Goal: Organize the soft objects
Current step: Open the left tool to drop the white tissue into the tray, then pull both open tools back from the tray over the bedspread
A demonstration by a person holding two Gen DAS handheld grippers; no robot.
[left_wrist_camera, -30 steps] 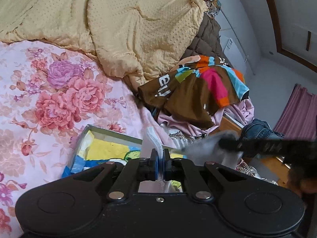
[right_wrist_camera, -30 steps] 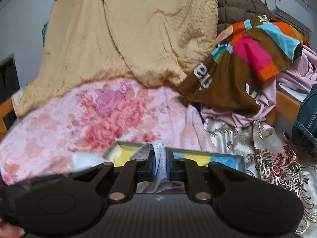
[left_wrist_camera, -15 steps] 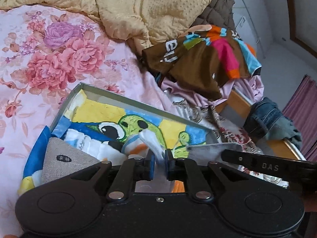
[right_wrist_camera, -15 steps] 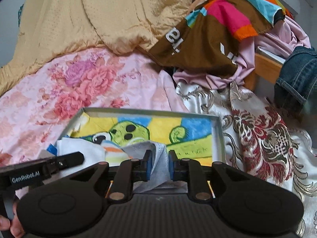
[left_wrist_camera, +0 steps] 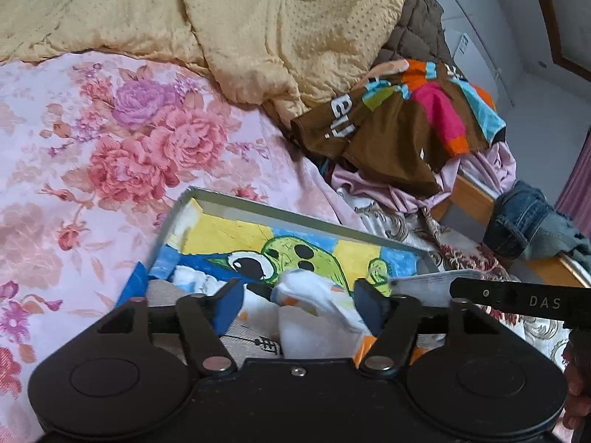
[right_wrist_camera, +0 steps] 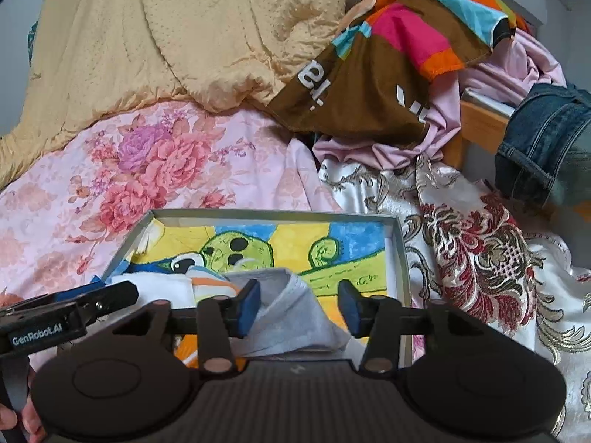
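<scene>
Hovering with both jaws wide apart, left hand-held gripper point(left_wrist_camera: 298, 301) over white soft cloth point(left_wrist_camera: 314, 317), right hand-held gripper point(right_wrist_camera: 298, 304) over grey folded cloth point(right_wrist_camera: 291, 317), both lying loose in the shallow cartoon-painted box point(right_wrist_camera: 400, 243) for tidy keeping.

Soft, even daylight fills both views, bright enough to show colours clearly, with no harsh glare. Shadows are faint; the deepest lies under the brown shirt point(right_wrist_camera: 354, 85) at about one o'clock. Fisheye bending curves everything toward the rims, and the corners go black. The yellow quilt point(left_wrist_camera: 280, 26) at twelve o'clock is sharp; the floral sheet point(left_wrist_camera: 40, 221) at nine o'clock looks slightly smeared.
</scene>
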